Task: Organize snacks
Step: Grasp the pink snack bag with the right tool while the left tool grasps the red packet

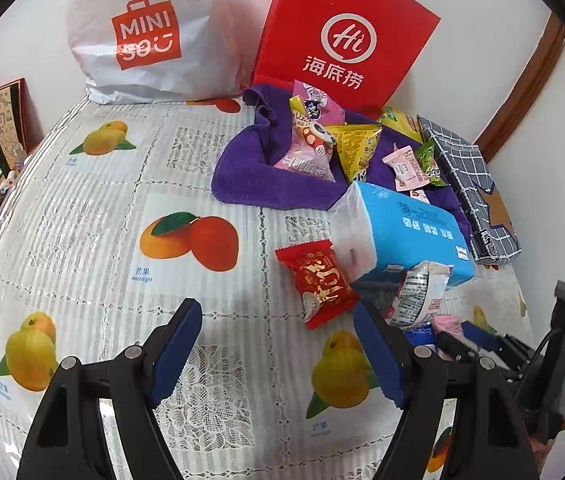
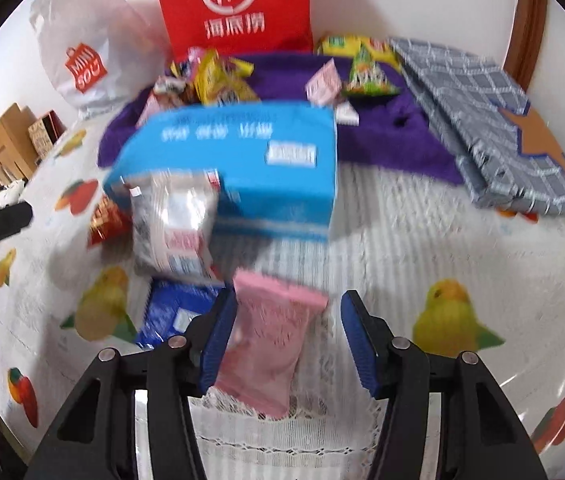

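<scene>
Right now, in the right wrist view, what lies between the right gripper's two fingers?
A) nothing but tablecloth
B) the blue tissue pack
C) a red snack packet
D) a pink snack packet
D: the pink snack packet lies flat on the tablecloth between the fingers of the right gripper; the right-hand pad stands clear of it, so it is not clamped.

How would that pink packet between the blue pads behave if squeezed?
The pink packet looks like a thin sealed wrapper, so it would probably crumple and feel light. It lies flat, so it is unlikely to roll. Its film may slip between the pads.
</scene>
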Tool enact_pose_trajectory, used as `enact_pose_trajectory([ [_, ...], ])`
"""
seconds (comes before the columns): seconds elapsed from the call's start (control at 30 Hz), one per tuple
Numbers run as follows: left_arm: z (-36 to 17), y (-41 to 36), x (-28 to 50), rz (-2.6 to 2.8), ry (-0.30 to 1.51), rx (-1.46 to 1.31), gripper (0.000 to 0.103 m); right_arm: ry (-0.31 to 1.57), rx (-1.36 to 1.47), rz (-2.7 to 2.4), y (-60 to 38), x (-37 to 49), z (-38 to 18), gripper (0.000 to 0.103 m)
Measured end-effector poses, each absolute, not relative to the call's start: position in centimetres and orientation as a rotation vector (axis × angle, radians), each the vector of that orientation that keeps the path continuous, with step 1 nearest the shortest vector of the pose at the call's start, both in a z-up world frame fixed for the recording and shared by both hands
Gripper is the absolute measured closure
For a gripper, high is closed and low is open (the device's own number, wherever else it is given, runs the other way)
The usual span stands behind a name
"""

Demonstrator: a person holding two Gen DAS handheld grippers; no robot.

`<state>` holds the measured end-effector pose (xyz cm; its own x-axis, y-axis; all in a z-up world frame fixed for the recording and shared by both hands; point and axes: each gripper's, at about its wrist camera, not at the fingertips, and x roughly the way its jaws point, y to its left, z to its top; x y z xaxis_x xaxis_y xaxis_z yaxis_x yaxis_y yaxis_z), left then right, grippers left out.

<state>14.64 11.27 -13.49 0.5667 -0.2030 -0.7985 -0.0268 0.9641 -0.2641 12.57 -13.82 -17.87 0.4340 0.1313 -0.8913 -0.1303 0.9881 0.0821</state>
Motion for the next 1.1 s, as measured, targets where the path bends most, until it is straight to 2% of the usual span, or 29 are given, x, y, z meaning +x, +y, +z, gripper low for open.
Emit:
enact_pose_trajectory([
  [0.13, -14.1, 10.8, 14.9, -0.108, 0.977, -0.257, 0.027, 1.082, -0.066, 0.147, -13.5, 11.8, -18.7, 0.057],
  [0.17, -14.2, 10.5, 14.9, -0.110, 0.978, -0.253, 0.027, 1.068, -0.073, 0.163, -13.6, 11.6, -18.7, 0.067],
  [0.6, -16.8, 7.6, 19.1, -0.087, 1.038, -0.227, 0.027, 0.957, -0.033, 0.075, -19.0, 13.0, -19.4, 0.067],
  [0.87, -17.7, 7.3, 20.5, -0.104, 1.036, -0.199, 0.036, 0.960, -0.026, 0.084, -19.1, 13.2, -19.4, 0.065],
  [1.1, -17.5, 8.2, 19.5, -0.082, 1.042, -0.167, 0.035, 0.959, -0.030, 0.083, -19.0, 13.2, -19.4, 0.065],
])
